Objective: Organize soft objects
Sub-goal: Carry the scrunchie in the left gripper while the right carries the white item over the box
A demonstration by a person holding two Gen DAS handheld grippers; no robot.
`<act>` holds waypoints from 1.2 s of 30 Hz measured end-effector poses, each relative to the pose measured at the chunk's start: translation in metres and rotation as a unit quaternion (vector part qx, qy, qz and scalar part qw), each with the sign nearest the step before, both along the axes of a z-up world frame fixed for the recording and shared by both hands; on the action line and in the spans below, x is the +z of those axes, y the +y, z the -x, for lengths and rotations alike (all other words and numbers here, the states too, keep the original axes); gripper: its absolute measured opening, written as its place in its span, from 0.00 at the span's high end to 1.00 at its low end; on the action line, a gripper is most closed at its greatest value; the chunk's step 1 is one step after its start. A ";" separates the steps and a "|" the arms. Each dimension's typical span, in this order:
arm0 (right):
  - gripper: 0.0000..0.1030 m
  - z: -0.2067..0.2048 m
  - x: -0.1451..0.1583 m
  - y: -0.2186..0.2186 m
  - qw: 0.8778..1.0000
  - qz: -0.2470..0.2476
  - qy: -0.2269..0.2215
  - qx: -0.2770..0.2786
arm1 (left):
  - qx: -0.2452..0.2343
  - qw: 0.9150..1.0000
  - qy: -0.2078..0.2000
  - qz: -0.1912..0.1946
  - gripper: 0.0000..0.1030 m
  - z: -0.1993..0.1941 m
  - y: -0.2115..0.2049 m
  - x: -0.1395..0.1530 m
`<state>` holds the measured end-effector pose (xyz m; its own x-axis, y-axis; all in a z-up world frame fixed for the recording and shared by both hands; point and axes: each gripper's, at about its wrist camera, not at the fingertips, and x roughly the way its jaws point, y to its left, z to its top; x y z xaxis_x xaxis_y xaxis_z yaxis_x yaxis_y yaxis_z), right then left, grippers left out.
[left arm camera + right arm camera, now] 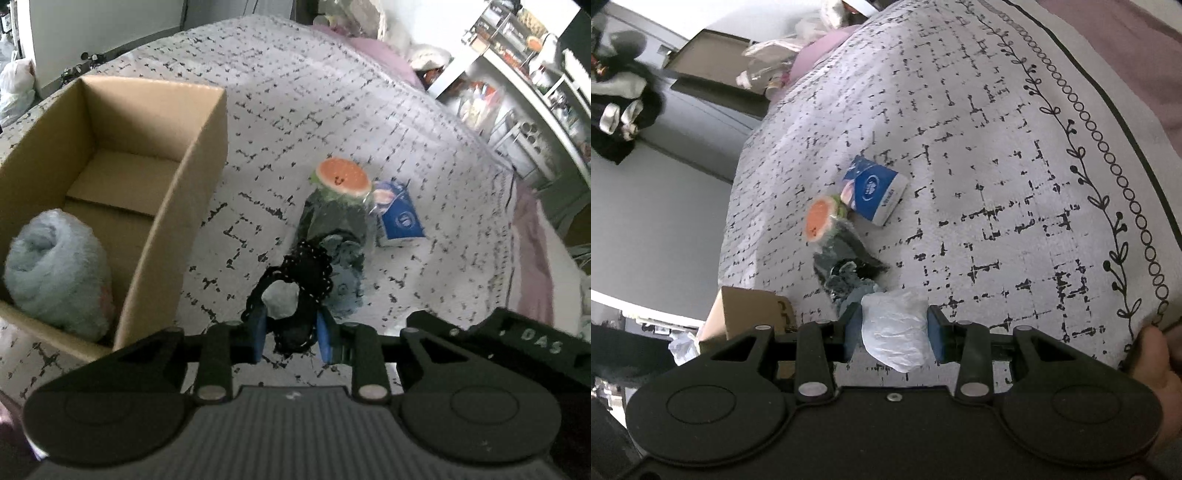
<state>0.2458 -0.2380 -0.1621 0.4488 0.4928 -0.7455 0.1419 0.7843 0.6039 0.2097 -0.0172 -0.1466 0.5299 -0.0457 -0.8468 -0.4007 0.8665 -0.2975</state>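
Left hand-held gripper (291,338) tilts steeply downward, jaws pinched tight on a black scrunchie (295,284). Right hand-held gripper (894,332) also angles down — its blue pads (852,330) press a white bag (895,330). A hand (1160,369) shows at its right edge.

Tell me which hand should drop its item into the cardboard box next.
Left, probably. The left gripper is shut on the black knitted scrunchie, and the open cardboard box stands right beside it. The right gripper, holding crumpled white plastic, sees only the box's corner.
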 end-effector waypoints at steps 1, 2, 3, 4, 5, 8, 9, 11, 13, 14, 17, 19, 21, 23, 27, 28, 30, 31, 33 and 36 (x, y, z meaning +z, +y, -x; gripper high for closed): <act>0.63 0.001 0.003 0.001 1.000 0.003 -0.004 0.002 | 0.001 1.000 -0.004 0.000 0.74 0.003 0.001 0.004; 0.63 0.003 0.008 0.002 1.000 0.007 -0.010 0.005 | 0.003 1.000 -0.008 0.002 0.74 0.005 0.001 0.008; 0.63 0.005 0.011 0.003 1.000 0.010 -0.016 0.009 | 0.004 1.000 -0.011 0.006 0.74 0.008 0.002 0.012; 0.63 0.006 0.014 0.005 1.000 0.017 -0.021 0.014 | 0.004 1.000 -0.014 0.009 0.74 0.010 0.002 0.015; 0.63 0.008 0.017 0.006 0.999 0.025 -0.025 0.016 | 0.003 1.000 -0.019 0.011 0.73 0.012 0.002 0.020; 0.63 0.012 0.025 0.006 0.999 0.032 -0.031 0.019 | -0.002 0.999 -0.033 0.016 0.73 0.016 0.002 0.032; 0.63 0.014 0.028 0.006 0.999 0.036 -0.036 0.018 | -0.003 0.999 -0.037 0.017 0.73 0.018 0.003 0.035; 0.63 0.018 0.036 0.006 0.998 0.046 -0.048 0.017 | -0.004 0.999 -0.043 0.020 0.73 0.021 0.004 0.041; 0.63 0.021 0.043 0.005 0.997 0.049 -0.057 0.016 | -0.004 0.999 -0.047 0.017 0.73 0.025 0.006 0.047; 0.63 0.023 0.048 0.005 0.997 0.052 -0.062 0.014 | -0.006 0.999 -0.050 0.015 0.73 0.027 0.007 0.049; 0.63 0.028 0.058 0.007 0.996 0.052 -0.074 0.013 | -0.012 0.998 -0.059 0.021 0.73 0.032 0.011 0.056; 0.63 0.033 0.065 0.011 0.995 0.054 -0.083 0.017 | -0.012 0.997 -0.067 0.022 0.73 0.036 0.014 0.062; 0.63 0.038 0.072 0.017 0.994 0.057 -0.092 0.020 | -0.010 0.997 -0.074 0.024 0.73 0.041 0.019 0.067; 0.63 0.043 0.078 0.023 0.993 0.057 -0.099 0.023 | -0.007 0.996 -0.080 0.027 0.73 0.045 0.024 0.071; 0.63 0.051 0.090 0.036 0.992 0.054 -0.108 0.036 | 0.001 0.995 -0.091 0.034 0.73 0.055 0.034 0.079; 0.63 0.053 0.092 0.040 0.992 0.056 -0.111 0.038 | 0.002 0.995 -0.093 0.034 0.73 0.057 0.036 0.080; 0.63 0.055 0.095 0.046 0.992 0.045 -0.108 0.041 | 0.003 0.995 -0.097 0.036 0.73 0.063 0.043 0.083; 0.63 0.056 0.096 0.050 0.992 0.046 -0.109 0.041 | 0.004 0.995 -0.098 0.036 0.73 0.066 0.046 0.085; 0.63 0.060 0.099 0.058 0.991 0.053 -0.115 0.043 | 0.007 0.994 -0.101 0.035 0.73 0.071 0.053 0.088; 0.63 0.066 0.102 0.069 0.991 0.052 -0.118 0.046 | 0.013 0.994 -0.106 0.034 0.73 0.078 0.066 0.092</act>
<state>0.1803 -0.1692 -0.0603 0.5729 0.4658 -0.6744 -0.0692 0.8474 0.5265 0.1319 0.0486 -0.0546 0.6975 -0.0832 -0.7118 -0.3455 0.8311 -0.4357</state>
